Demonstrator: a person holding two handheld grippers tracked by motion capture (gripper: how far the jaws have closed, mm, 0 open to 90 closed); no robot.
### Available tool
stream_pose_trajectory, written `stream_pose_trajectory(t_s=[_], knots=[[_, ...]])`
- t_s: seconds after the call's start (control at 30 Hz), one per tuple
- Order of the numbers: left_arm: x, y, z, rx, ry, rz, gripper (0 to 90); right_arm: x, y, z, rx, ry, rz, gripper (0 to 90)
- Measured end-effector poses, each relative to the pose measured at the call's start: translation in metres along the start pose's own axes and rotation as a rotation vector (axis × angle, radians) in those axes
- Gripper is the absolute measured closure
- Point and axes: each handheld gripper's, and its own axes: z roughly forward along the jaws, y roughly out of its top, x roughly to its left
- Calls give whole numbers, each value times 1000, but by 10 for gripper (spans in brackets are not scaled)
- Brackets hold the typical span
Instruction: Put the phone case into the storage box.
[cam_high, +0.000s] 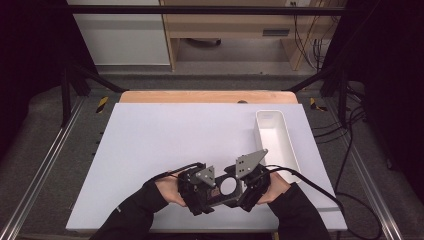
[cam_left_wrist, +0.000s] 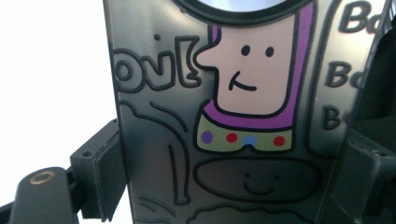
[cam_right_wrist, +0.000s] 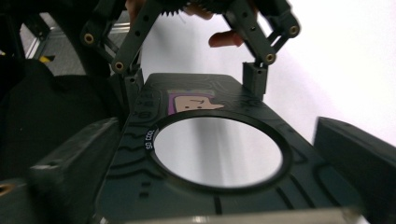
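Gripping dark box (cam_high: 225, 189) btwn both claws

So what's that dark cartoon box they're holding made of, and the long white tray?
The dark box looks like glossy printed card or plastic with a clear round window; light glints off it. The white tray looks like smooth moulded plastic, going by its rounded corners.

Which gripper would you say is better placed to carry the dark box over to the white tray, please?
Probably the right gripper: it holds the dark box on the side nearer the white tray. The left gripper grips the far end.
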Motion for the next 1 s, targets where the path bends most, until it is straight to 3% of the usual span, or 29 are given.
stream_pose_trajectory(t_s=[0.23, 0.33, 0.4, 0.6, 0.73, 0.83, 1.0], knots=[[1, -2, -6, -26, 15, -9, 119, 0, 3, -17, -111, -14, 11, 1], [1, -4, -9, -37, 23, -13, 119, 1, 3, -21, -134, -23, 17, 0], [2, -8, -14, -56, 33, -23, 119, -1, 1, -27, -165, -56, 32, 0], [4, -23, -26, -109, 64, -54, 119, -5, -6, -35, -227, -95, 81, 0], [5, -31, -32, -148, 85, -75, 119, -6, -8, -35, -245, -97, 96, 0], [6, -42, -40, -207, 101, -108, 118, -7, -10, -32, -256, -100, 118, 0], [5, -51, -45, -250, 103, -126, 118, -7, -13, -26, -252, -89, 136, 0]])
